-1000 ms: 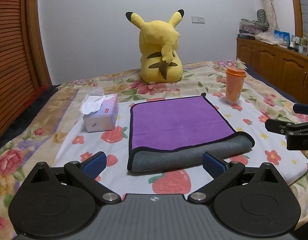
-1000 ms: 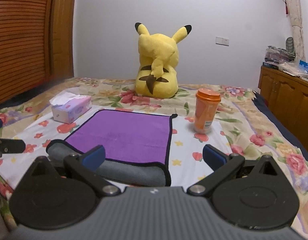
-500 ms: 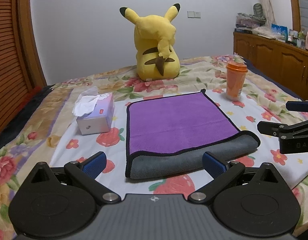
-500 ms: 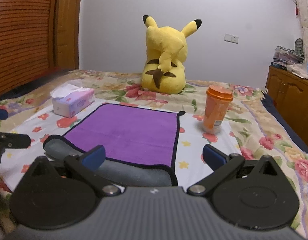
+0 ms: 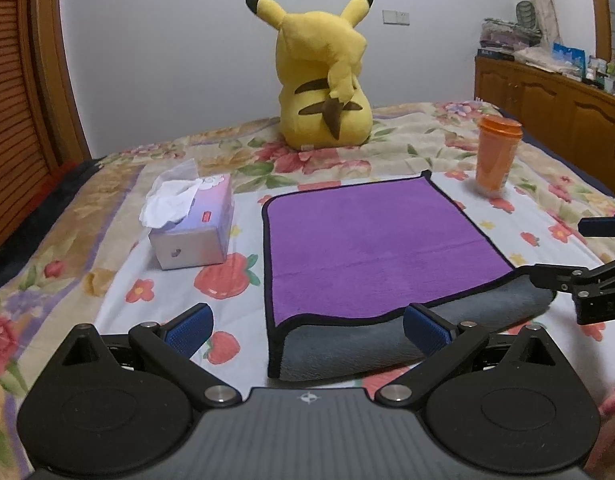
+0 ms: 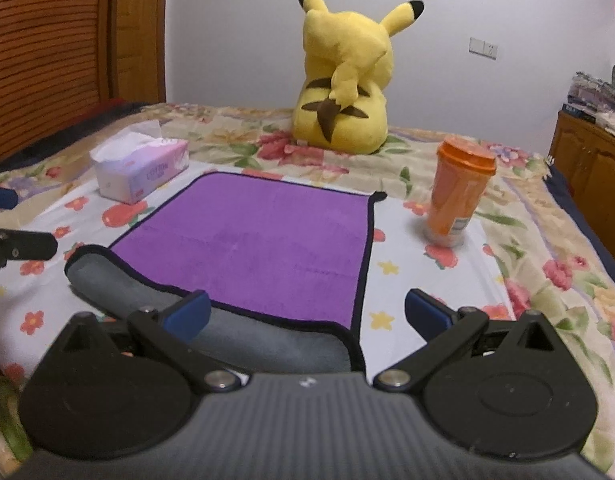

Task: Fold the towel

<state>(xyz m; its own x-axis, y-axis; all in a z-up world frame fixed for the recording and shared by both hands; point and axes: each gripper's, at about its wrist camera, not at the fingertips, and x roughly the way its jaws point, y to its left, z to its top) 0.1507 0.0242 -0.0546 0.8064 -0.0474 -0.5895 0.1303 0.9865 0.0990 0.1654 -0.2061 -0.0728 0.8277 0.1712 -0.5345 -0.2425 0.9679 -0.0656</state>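
A purple towel with black trim and a grey underside lies on the flowered bedspread, its near edge folded over so the grey side shows in a roll. It also shows in the right wrist view. My left gripper is open and empty, just short of the towel's near left corner. My right gripper is open and empty, over the near right corner. The right gripper's fingers show at the right edge of the left wrist view. The left gripper's fingers show at the left edge of the right wrist view.
A tissue box stands left of the towel. An orange lidded cup stands at its far right corner. A yellow plush toy sits behind. A wooden cabinet stands to the right and a slatted wooden wall to the left.
Both grippers have moved forward and lower towards the towel's near edge, still open. The towel has not moved.
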